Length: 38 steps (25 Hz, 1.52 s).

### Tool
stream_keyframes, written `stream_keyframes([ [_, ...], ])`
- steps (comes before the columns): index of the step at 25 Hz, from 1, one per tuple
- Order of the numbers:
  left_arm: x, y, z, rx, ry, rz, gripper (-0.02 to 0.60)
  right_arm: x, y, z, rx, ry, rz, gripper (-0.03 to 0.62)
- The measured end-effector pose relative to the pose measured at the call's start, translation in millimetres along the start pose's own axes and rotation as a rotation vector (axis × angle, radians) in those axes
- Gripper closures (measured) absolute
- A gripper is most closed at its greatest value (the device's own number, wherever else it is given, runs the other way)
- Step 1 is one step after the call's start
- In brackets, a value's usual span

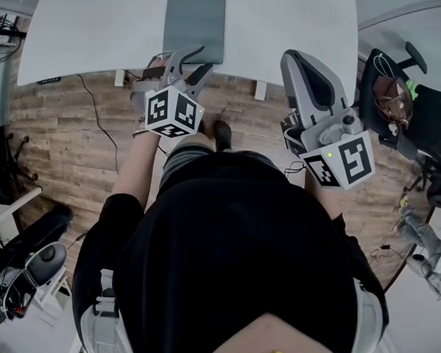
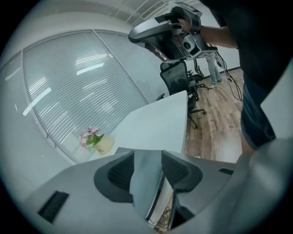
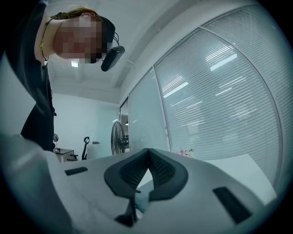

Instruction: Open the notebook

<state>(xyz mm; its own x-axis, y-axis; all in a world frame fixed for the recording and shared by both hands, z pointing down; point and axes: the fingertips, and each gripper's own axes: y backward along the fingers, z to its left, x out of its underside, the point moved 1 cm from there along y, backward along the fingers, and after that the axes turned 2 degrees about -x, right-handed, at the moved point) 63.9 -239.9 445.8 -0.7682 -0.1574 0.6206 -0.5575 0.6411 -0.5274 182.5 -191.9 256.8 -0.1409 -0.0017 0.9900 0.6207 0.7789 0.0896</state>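
A closed grey notebook point(image 1: 194, 22) lies on the white table point(image 1: 87, 31), with its near end at the table's front edge. My left gripper point(image 1: 192, 59) is at the notebook's near left corner. In the left gripper view the grey cover point(image 2: 146, 183) fills the gap between the wide-apart jaws of the left gripper point(image 2: 147, 167), and white page edges show beside it. The pads do not seem to press on it. My right gripper point(image 1: 292, 57) hangs off the table's front right, apart from the notebook. Its jaws meet at the tips, holding nothing point(image 3: 146, 151).
A small pot of pink flowers point(image 2: 94, 139) stands at the table's far side by the blinds. Black office chairs point(image 1: 405, 103) are to the right. A standing fan point(image 3: 118, 137) is behind. Cables trail over the wooden floor point(image 1: 71, 143) under the table edge.
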Motion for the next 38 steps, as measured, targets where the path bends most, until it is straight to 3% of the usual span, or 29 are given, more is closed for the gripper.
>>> stream_keyframes([
  [8, 6, -11, -6, 0.038, -0.084, 0.023, 0.367, 0, 1, -4, 0.012, -0.003, 0.002, 0.591],
  [19, 15, -24, -16, 0.066, -0.127, 0.053, 0.356, 3, 10, -10, 0.03, -0.011, -0.006, 0.59],
  [31, 20, -32, -14, 0.058, -0.15, 0.085, 0.356, 4, 9, -8, 0.017, -0.021, -0.004, 0.59],
  [38, 21, -37, -20, 0.115, -0.126, 0.099, 0.393, 6, 8, -10, 0.007, -0.027, -0.006, 0.591],
])
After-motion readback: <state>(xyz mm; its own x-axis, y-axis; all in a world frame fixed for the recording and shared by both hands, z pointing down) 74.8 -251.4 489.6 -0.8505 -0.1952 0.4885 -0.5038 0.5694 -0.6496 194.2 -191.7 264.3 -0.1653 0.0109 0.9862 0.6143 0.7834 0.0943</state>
